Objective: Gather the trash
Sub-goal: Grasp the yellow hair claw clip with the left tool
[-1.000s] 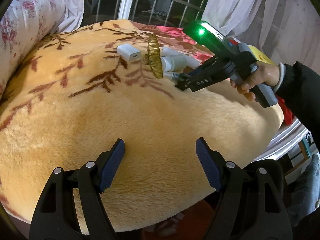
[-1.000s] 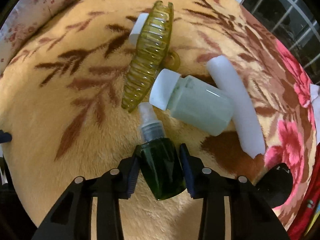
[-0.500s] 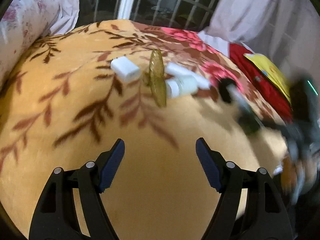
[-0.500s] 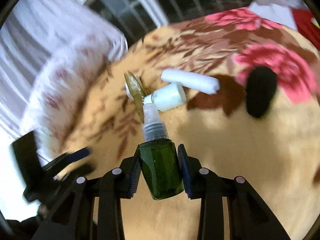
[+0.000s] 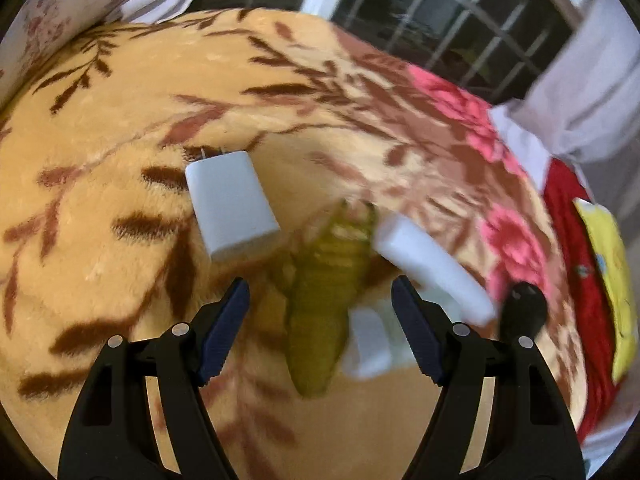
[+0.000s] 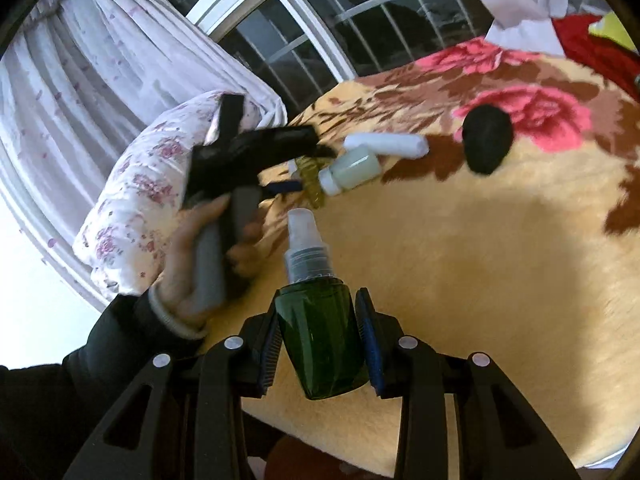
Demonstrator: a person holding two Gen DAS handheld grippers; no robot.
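Barred dark window (image 6: 320,20), white curtains (image 6: 80,60), floral blanket (image 5: 120,120).

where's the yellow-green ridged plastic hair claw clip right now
In the left wrist view, the hair claw clip lies on the blanket between the open left gripper fingers, beside the white charger block.

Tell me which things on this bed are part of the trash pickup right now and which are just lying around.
In play:
green spray bottle, clamped in the right gripper
yellow hair claw, between the open left gripper fingers

Just lying about, probably:
white charger
pale bottle
white foam roll
black round object
floral pillow
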